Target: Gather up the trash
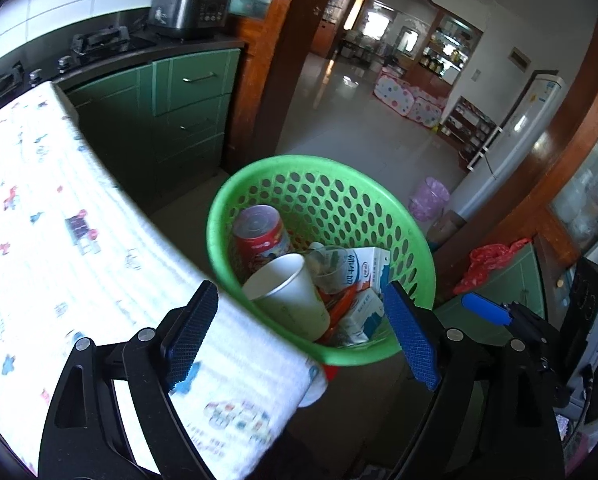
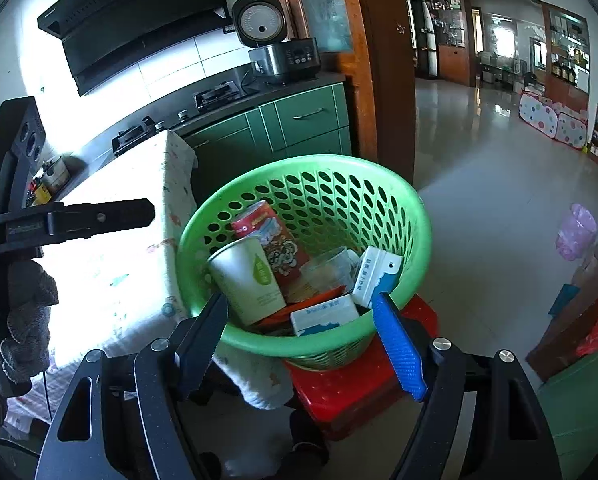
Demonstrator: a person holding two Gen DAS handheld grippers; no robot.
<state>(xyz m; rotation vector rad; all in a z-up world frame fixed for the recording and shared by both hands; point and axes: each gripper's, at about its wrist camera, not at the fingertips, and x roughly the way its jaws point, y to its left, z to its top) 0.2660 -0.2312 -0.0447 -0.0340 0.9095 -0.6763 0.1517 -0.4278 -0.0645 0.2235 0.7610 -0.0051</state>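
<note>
A green perforated basket stands on a red plastic stool beside the table. It holds a white paper cup, a red can, a clear plastic cup, white-and-blue milk cartons and orange wrappers. My left gripper is open and empty above the basket's near rim. My right gripper is open and empty, also just above the near rim.
A table with a printed white cloth lies left of the basket. Green cabinets, a stove and a rice cooker line the far wall. A pink-lined bin and a red bag sit to the right. The left gripper's body reaches in at left.
</note>
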